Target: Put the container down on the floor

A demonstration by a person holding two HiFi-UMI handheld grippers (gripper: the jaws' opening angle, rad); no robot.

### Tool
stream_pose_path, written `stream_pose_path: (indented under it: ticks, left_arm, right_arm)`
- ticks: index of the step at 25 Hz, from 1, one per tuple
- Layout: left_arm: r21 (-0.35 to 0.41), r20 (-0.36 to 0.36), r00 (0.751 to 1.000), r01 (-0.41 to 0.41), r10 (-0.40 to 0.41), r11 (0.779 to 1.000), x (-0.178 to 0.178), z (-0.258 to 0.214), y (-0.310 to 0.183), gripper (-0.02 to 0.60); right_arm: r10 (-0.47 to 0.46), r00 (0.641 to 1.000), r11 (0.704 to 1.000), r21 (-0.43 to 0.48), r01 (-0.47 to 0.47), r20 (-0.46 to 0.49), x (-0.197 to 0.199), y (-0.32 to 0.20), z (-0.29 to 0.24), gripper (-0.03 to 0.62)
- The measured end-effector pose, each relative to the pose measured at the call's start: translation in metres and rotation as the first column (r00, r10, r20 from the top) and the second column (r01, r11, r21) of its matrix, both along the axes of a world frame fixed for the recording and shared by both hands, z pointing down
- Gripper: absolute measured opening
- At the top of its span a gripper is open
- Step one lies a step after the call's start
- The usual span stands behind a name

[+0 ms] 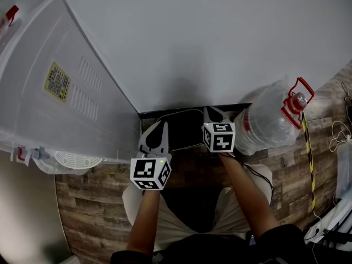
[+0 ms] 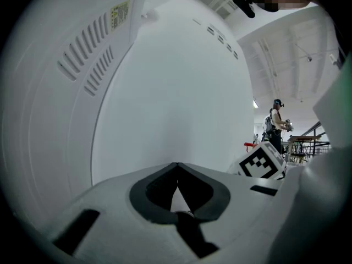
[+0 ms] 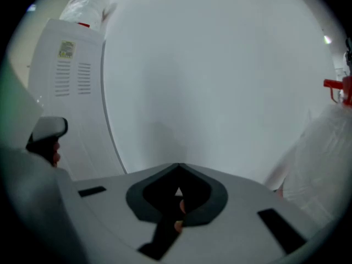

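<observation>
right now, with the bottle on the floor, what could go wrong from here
The water bottle sits close beside the shut right gripper, so a sideways swing could knock it over. A thin black cable runs by the person's knee and could snag.

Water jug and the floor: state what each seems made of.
Water jug: clear, thin-looking plastic, glossy; it is see-through with a crinkled wall. Floor: wood-look planks, matt; grain and seams show, but real wood or laminate cannot be told.
</observation>
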State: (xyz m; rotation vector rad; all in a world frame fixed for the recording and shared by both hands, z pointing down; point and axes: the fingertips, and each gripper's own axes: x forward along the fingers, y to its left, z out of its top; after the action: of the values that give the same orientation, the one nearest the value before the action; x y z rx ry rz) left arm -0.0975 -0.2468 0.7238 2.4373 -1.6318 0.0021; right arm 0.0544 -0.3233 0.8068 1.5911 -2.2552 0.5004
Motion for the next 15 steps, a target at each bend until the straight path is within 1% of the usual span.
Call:
stream_pose_path:
  ticks: [6, 9, 12, 15]
  left_arm:
    - [0.004, 0.019, 1.0, 0.011, -0.011, 1.0, 0.0, 0.0, -0.006, 0.017]
    - [-0.001, 0.007, 1.0, 0.03, -0.03, 1.0, 0.002, -0.002, -0.013, 0.017]
    - [-0.023, -0.021, 0.999, 0.049, -0.05, 0.999, 0.003, -0.012, -0.02, 0.017]
    - [-0.036, -0.018, 0.998, 0.057, -0.058, 0.998, 0.007, -0.03, -0.025, 0.017]
  right_arm:
    - [-0.083, 0.995, 0.99, 0.12, 0.076, 0.053, -0.017, 0.008, -0.059, 0.029]
    - [-0.107, 0.992, 0.981, 0.169, 0.095, 0.064, -0.018, 0.008, -0.082, 0.029]
    - [-0.141, 0.987, 0.975, 0.185, 0.124, 0.08, -0.022, 0.005, -0.103, 0.029]
    - [-0.16, 0.982, 0.973, 0.182, 0.14, 0.102, -0.022, 0.0, -0.125, 0.029]
